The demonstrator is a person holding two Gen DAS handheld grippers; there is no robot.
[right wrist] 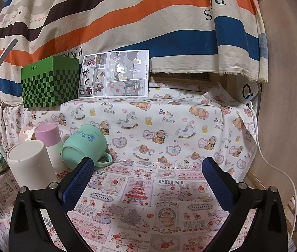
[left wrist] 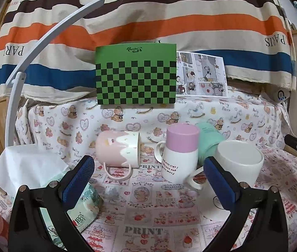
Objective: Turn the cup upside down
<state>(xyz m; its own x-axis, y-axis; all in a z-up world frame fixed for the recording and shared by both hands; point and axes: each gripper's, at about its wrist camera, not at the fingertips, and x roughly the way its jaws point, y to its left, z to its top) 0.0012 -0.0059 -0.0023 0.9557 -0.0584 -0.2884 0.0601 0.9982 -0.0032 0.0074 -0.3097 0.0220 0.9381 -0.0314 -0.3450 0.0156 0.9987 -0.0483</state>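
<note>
Several cups stand close together on the patterned cloth. A pink cup with white drip glaze (left wrist: pixel 118 150) lies on its side, mouth to the right. A white cup with a pink base (left wrist: pixel 180 153) stands upside down, tilted. A mint green cup (left wrist: pixel 208 145) lies on its side behind it. A plain white cup (left wrist: pixel 239 162) stands upright, mouth open. My left gripper (left wrist: pixel 148 178) is open and empty in front of the cups. My right gripper (right wrist: pixel 148 178) is open and empty, right of the cups; the green cup (right wrist: pixel 85 147) and white cup (right wrist: pixel 29 163) sit by its left finger.
A tissue pack (left wrist: pixel 43 180) lies at the left. A green checkered box (left wrist: pixel 135 73) and a comic sheet (left wrist: pixel 201 73) stand at the back against a striped cloth. A white lamp arm (left wrist: pixel 32 52) arcs at left. A white device with cable (right wrist: pixel 249 92) sits far right.
</note>
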